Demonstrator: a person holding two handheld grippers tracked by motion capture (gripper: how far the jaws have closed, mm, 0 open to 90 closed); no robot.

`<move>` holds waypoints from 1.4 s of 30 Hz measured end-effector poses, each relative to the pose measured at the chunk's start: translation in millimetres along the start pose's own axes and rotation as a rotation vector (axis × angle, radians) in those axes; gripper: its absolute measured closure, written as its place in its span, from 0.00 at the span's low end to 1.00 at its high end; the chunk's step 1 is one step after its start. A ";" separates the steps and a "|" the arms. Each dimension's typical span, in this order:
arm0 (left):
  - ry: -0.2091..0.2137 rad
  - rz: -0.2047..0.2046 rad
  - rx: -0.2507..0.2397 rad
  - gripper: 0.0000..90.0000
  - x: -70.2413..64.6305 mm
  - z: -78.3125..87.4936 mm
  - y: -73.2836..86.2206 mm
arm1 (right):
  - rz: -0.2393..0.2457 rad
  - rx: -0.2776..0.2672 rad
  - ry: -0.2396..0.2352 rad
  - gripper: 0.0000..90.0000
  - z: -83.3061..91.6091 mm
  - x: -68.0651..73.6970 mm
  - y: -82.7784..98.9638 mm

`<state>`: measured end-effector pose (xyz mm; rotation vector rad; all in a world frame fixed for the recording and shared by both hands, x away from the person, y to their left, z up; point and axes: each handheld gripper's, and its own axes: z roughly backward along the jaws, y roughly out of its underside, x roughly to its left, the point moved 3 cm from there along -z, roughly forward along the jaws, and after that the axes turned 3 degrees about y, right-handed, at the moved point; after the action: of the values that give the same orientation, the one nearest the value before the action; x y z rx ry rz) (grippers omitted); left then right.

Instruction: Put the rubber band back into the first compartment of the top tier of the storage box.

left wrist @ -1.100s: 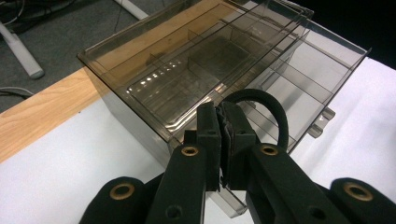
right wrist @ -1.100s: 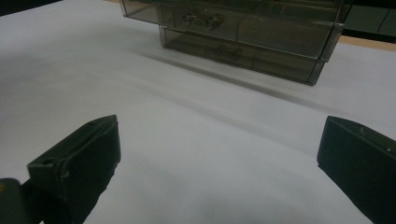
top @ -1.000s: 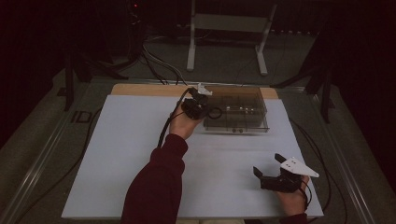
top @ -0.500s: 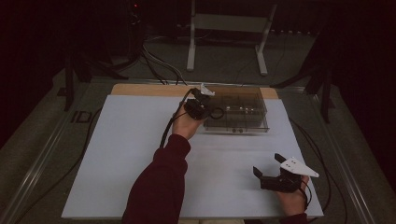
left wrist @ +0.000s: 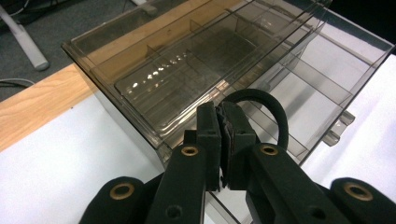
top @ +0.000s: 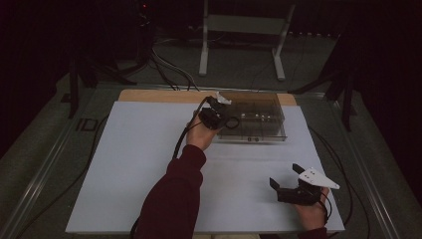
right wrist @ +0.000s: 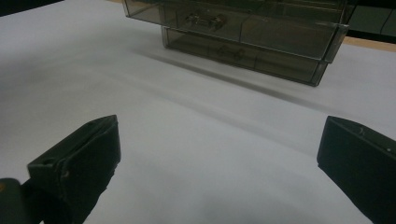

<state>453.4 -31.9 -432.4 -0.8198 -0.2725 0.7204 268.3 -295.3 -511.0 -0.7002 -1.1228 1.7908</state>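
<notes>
Dark lab, cables (top: 169,69) on floor, metal stand (top: 242,37)

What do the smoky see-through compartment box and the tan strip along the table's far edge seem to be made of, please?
The smoky see-through compartment box looks like tinted clear plastic, glossy: its dividers show through and its lid catches highlights. The tan strip along the table's far edge looks like light wood, matt, with faint grain, though it may be laminate.
</notes>
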 end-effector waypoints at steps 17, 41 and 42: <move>0.006 0.010 0.041 0.98 -3.7 -15.7 10.3 | 0.000 0.002 0.000 0.00 0.1 -0.3 0.2; -0.054 0.095 -0.061 0.26 1.1 0.2 8.1 | -0.001 0.003 0.000 0.00 0.0 0.2 0.3; -0.055 0.103 -0.066 0.23 2.9 2.0 8.2 | -0.001 0.003 -0.001 0.00 0.1 0.3 0.2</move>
<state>450.7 -25.0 -437.3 -0.8828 -0.3062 0.8350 268.0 -295.1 -511.2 -0.6977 -1.1207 1.7918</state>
